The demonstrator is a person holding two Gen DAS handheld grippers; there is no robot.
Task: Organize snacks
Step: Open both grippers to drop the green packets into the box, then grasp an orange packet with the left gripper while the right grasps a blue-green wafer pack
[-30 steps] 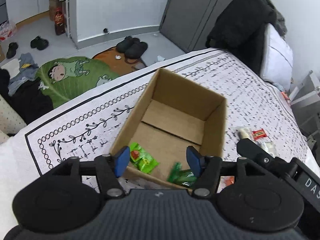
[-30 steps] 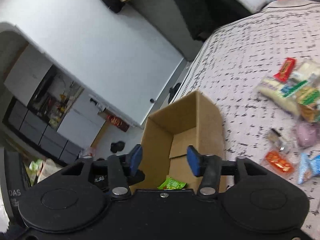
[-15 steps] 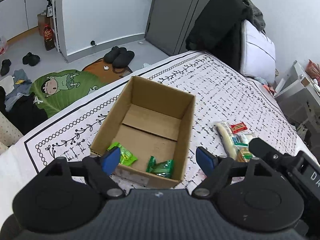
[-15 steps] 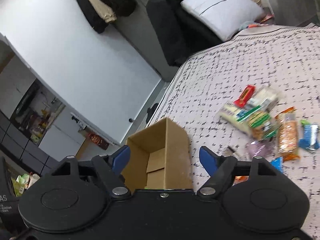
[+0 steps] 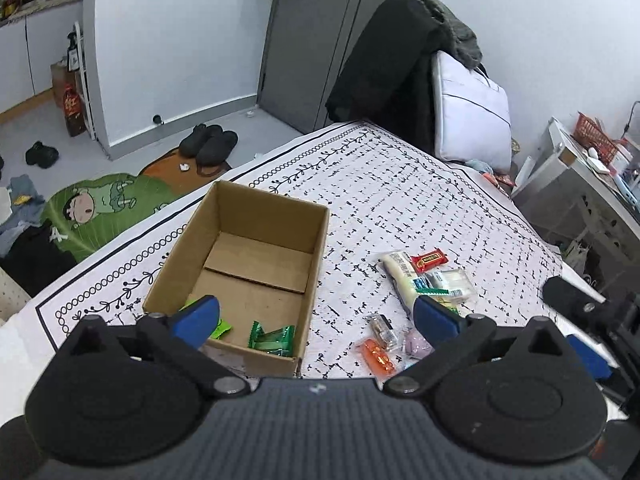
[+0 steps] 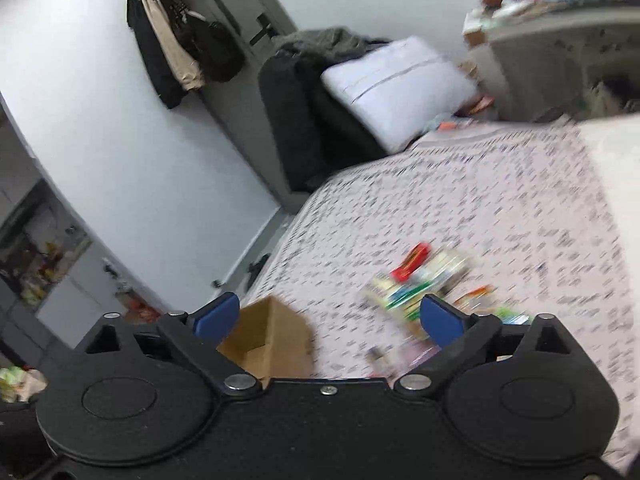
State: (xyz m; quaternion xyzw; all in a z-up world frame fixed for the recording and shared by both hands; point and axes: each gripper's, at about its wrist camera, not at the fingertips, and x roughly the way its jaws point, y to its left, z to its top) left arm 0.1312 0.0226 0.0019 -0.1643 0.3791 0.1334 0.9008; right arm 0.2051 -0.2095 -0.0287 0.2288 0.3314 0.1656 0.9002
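An open cardboard box [image 5: 320, 236] sits on the patterned bedspread [image 5: 420, 200]. Inside lie a dark green packet [image 5: 272, 338] and a lighter green packet [image 5: 222, 326], the latter partly behind my left finger. To the box's right lies a loose pile of snacks [image 5: 430, 276], with a red bar [image 5: 430, 258], an orange packet [image 5: 376, 354] and a pink one [image 5: 416, 342]. My left gripper [image 5: 316, 320] hovers open and empty above the box's near right corner. My right gripper [image 6: 330, 318] is open and empty too, high between the box [image 6: 268, 338] and the blurred snack pile [image 6: 416, 280].
A white pillow [image 5: 468, 108] and dark clothes [image 5: 384, 64] are piled at the bed's far end. The floor left of the bed holds slippers [image 5: 208, 144] and a green cartoon mat [image 5: 100, 208]. A cluttered desk [image 5: 592, 184] stands to the right. The right gripper's body [image 5: 580, 308] shows at the right edge.
Both grippers rose and backed away from the box, their jaws opening wider. The right wrist view swung right toward the snack pile and is now blurred by motion.
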